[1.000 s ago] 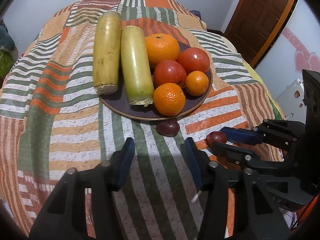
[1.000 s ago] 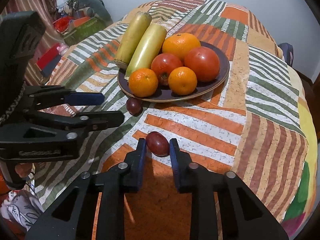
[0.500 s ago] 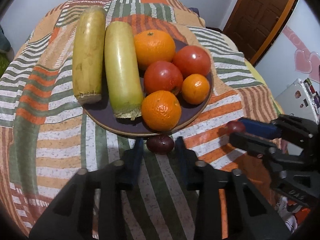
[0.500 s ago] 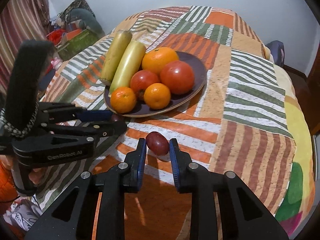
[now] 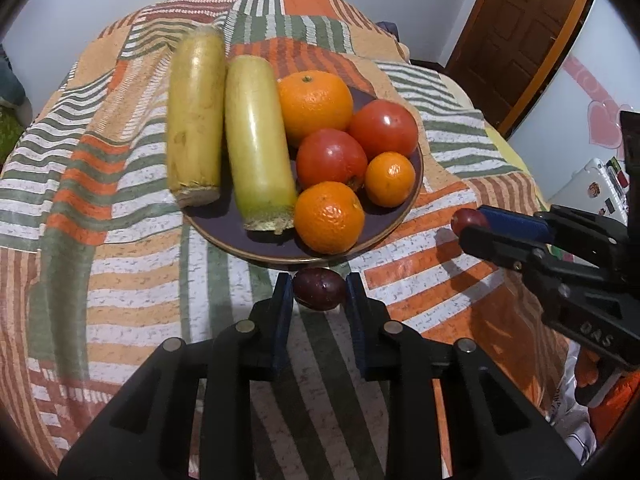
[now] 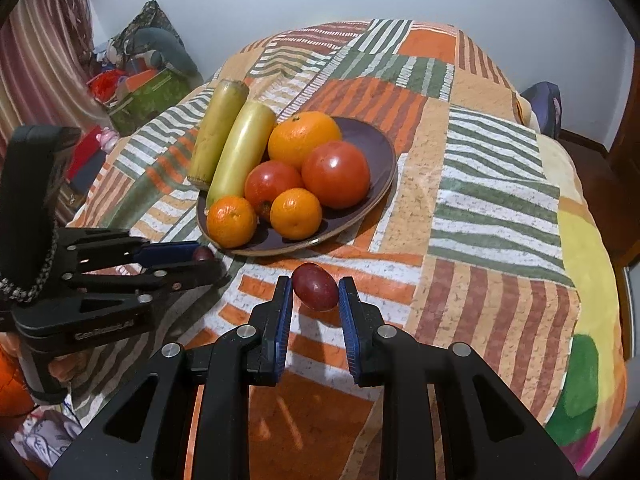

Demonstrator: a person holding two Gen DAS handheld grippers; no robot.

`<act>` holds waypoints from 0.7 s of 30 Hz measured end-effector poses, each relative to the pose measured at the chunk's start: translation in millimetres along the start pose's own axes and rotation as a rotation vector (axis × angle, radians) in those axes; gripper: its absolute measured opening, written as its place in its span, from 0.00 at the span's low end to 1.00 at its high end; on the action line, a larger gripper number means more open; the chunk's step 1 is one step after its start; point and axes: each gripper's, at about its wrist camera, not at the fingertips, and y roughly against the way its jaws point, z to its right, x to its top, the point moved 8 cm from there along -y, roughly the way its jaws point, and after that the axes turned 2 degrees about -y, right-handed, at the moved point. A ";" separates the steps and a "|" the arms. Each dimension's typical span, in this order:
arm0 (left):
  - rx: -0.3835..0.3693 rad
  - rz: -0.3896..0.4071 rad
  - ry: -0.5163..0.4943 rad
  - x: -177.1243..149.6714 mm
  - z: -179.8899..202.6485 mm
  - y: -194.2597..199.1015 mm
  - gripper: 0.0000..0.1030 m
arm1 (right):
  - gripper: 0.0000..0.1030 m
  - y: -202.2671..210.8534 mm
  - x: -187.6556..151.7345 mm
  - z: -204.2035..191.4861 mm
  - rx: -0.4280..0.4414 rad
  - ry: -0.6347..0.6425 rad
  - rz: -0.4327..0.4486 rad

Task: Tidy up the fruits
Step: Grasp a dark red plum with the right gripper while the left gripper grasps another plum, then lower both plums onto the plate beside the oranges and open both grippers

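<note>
A dark purple plate (image 5: 394, 222) holds three oranges (image 5: 315, 104), two tomatoes (image 5: 331, 158) and a pale yellow-green squash (image 5: 256, 142); a second squash (image 5: 195, 114) lies along the plate's left rim. My left gripper (image 5: 318, 294) is shut on a dark plum (image 5: 319, 289) just in front of the plate's near rim. My right gripper (image 6: 315, 292) is shut on a redder plum (image 6: 315, 286), held a little above the cloth right of the left one. From the right wrist view, the left gripper (image 6: 196, 258) sits low at the plate's (image 6: 362, 136) near-left edge.
A striped patchwork cloth (image 5: 120, 280) covers the whole surface and drops off at the edges. A wooden door (image 5: 520, 36) stands at the back right. Boxes and bags (image 6: 140, 88) are piled beyond the cloth's left edge, beside a striped curtain (image 6: 36, 60).
My left gripper moved forward to the dark plum at the plate's rim and closed on it. The right gripper, still holding its plum, rose slightly off the cloth.
</note>
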 end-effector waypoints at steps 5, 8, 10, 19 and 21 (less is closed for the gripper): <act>-0.002 0.042 0.015 11.0 -6.0 17.4 0.26 | 0.21 1.3 12.5 1.4 -0.010 0.004 0.026; 0.000 0.068 0.024 19.8 -8.7 24.3 0.26 | 0.21 1.5 20.2 2.4 -0.013 0.006 0.042; -0.001 0.084 0.028 26.6 -9.7 26.8 0.26 | 0.21 0.8 25.5 3.9 -0.018 0.006 0.051; 0.000 0.107 0.035 49.6 -14.7 20.0 0.26 | 0.21 -14.6 38.1 11.4 -0.032 -0.004 0.053; -0.005 0.103 0.036 52.4 -14.3 15.2 0.26 | 0.21 -18.9 37.9 12.3 -0.026 -0.008 0.045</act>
